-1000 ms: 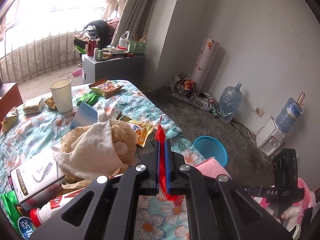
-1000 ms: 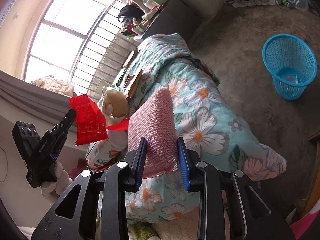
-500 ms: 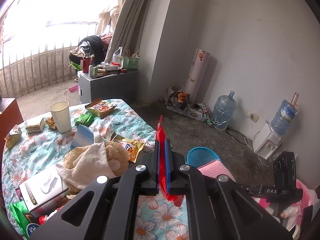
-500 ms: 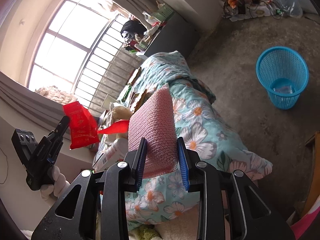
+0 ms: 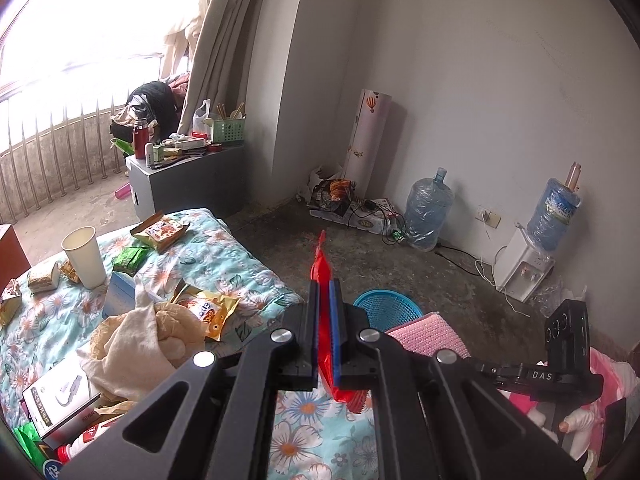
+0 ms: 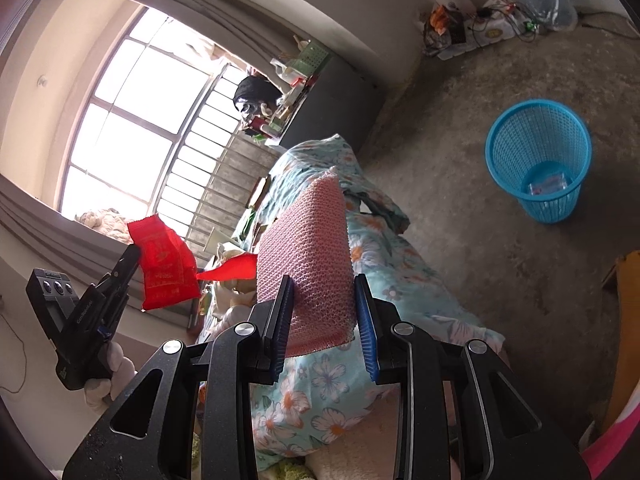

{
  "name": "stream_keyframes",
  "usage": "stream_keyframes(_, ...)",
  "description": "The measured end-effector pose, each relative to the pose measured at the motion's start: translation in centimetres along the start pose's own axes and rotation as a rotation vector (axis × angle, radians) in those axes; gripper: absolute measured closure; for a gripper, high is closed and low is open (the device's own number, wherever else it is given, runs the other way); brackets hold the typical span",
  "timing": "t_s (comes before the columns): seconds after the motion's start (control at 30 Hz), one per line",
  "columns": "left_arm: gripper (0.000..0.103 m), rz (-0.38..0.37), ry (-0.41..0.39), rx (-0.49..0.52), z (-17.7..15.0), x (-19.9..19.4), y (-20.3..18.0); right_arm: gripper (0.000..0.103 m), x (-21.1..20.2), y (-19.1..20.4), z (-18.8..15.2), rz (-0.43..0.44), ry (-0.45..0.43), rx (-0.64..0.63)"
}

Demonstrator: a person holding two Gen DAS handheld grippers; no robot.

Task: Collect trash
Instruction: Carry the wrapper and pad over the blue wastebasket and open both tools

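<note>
Left tongs: jaws together, clamped on one red wrapper. The wrapper stands edge-on between the pads and projects above and below them. In the right wrist view the same red wrapper hangs clear of the bed, with a torn red strip trailing toward the sponge.

Right tongs: jaws partly apart, clamped on one pink sponge, one pad on each side face.

Change against the earlier frames: both tongs have risen and drawn back from the bed. The blue basket now shows more fully past the bed's right edge. In the right wrist view the blue basket has shifted left and appears farther off. Both grips are unchanged.

Count, left wrist view:
- One paper cup, upright, near the far left corner of the bed.
- One blue basket, on the floor just off the bed's right edge, holding one clear item at its bottom.
- Two water bottles: one on the floor, one on the dispenser.
- Several snack packets on the bed, including an orange packet at the far edge, a green packet beside the cup, and a yellow packet near the right edge.
- One beige cloth mid-bed.
</note>
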State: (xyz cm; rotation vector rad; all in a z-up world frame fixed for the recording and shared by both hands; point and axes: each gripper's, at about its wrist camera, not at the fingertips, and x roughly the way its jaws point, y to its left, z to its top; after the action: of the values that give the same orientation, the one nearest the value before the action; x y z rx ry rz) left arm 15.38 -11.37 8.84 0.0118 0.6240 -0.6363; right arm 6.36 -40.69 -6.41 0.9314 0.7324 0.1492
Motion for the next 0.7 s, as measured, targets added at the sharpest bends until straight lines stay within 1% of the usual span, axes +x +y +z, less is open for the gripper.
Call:
stream_keyframes(0.17, 0.099, -0.033, 0.025, 0.042, 0.6, 2.4, -2.9, 0.075, -1.4, -2.1, 0.8, 0.002, -0.037, 0.047)
stream_keyframes(0.37, 0.099, -0.078, 0.072, 0.101, 1.3, 6.9, -7.2, 0.075, -3.5, -5.5, 1.5, -0.021, -0.104, 0.13)
stream_keyframes(0.43, 0.099, -0.09, 0.09, 0.126, 1.4, 8.9, -8.8, 0.075, -4.4, -6.7, 1.9, -0.062, -0.139, 0.152)
stream_keyframes(0.53, 0.099, -0.118, 0.14, 0.147, 1.6, 12.5, -11.0, 0.075, -6.0, -9.1, 2.3, -0.135, -0.197, 0.196)
stream_keyframes(0.7, 0.099, -0.198, 0.252, 0.134, 1.4, 20.5, -14.5, 0.075, -6.9, -12.9, 3.8, -0.292, -0.287, 0.297)
